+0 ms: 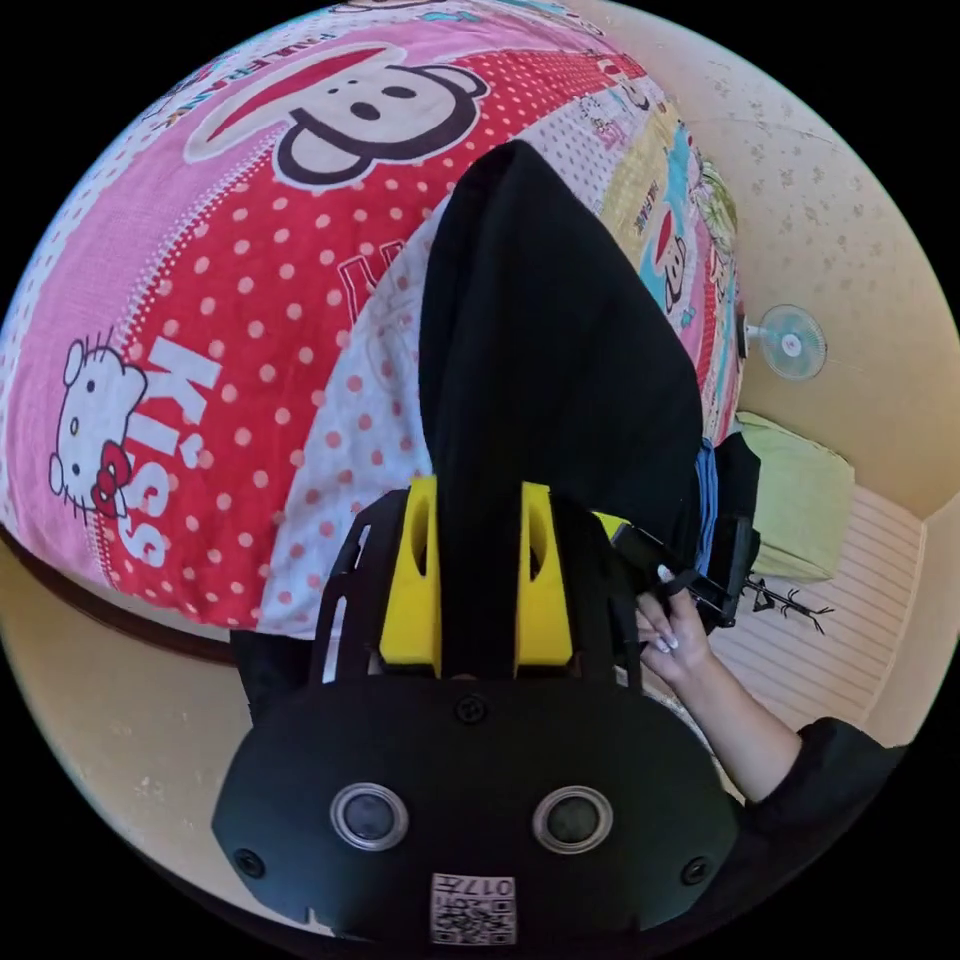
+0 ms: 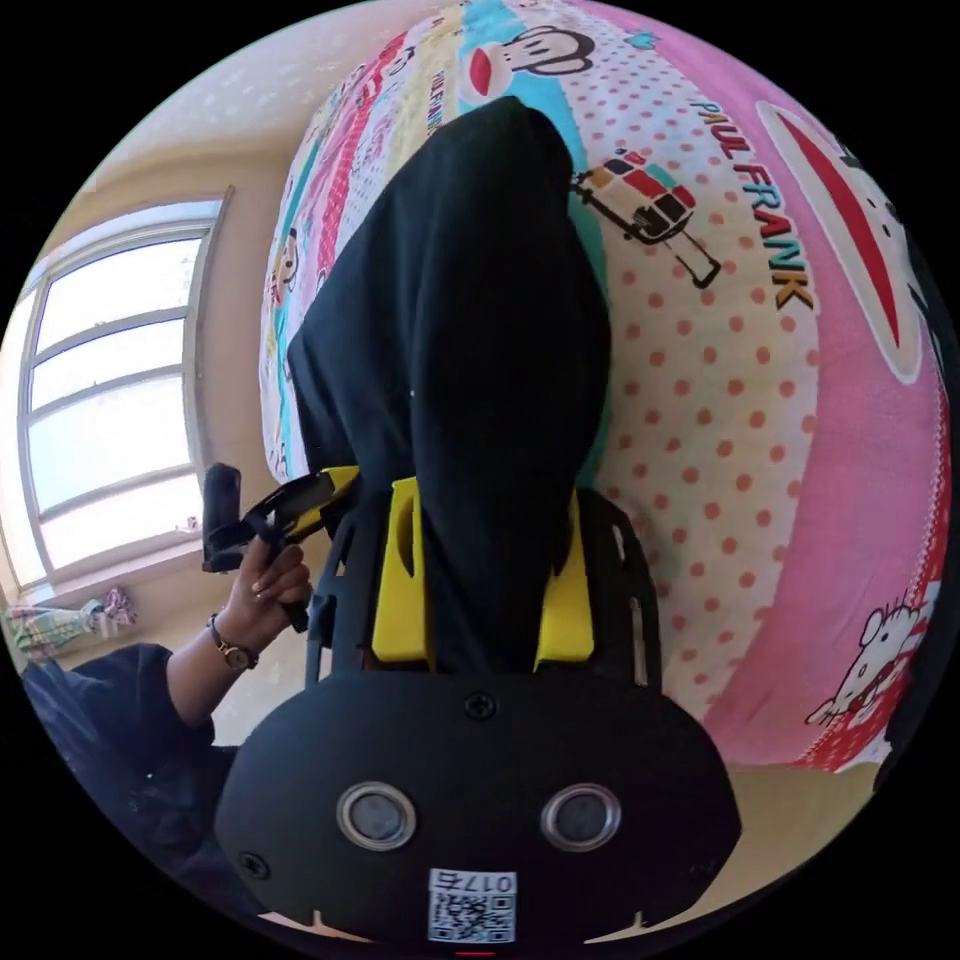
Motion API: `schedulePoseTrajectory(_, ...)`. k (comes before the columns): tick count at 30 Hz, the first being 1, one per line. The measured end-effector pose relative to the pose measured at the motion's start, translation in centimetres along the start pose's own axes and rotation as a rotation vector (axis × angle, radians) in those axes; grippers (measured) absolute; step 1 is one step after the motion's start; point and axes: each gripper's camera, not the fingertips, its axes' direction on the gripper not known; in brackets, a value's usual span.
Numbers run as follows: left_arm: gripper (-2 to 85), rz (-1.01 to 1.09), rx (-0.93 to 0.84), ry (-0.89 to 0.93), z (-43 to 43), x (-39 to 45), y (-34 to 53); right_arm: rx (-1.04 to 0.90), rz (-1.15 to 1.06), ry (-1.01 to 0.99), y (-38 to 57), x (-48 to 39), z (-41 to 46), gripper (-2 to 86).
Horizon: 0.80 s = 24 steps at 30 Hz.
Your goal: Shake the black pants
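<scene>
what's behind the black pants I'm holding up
Behind the black pants, clamped by the left gripper and right gripper, lies a pink cartoon-print bedspread. The part of the bedspread directly behind the cloth is hidden.

Bright daylight pours through the window [image 2: 110, 400], its panes blown out white. Both fisheye views bend strongly toward black rims. The pants [image 2: 460, 350] read as flat black, folds lost.

The plain black fabric pants [image 1: 545, 350] hang lifted above the pink polka-dot cartoon bedspread [image 1: 230, 330], held up off it. The cloth drapes in smooth, loose folds, narrowing to a rounded end farthest from the cameras, over the bedspread's middle.
</scene>
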Motion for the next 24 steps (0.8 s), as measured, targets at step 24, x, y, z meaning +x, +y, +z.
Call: schedulePoseTrajectory(24, 10.1, -0.465, 0.352, 0.143, -45.6, -30.9, -7.7, -0.383, -0.536, 0.07, -15.5, -43.2, 18.4, 7.6)
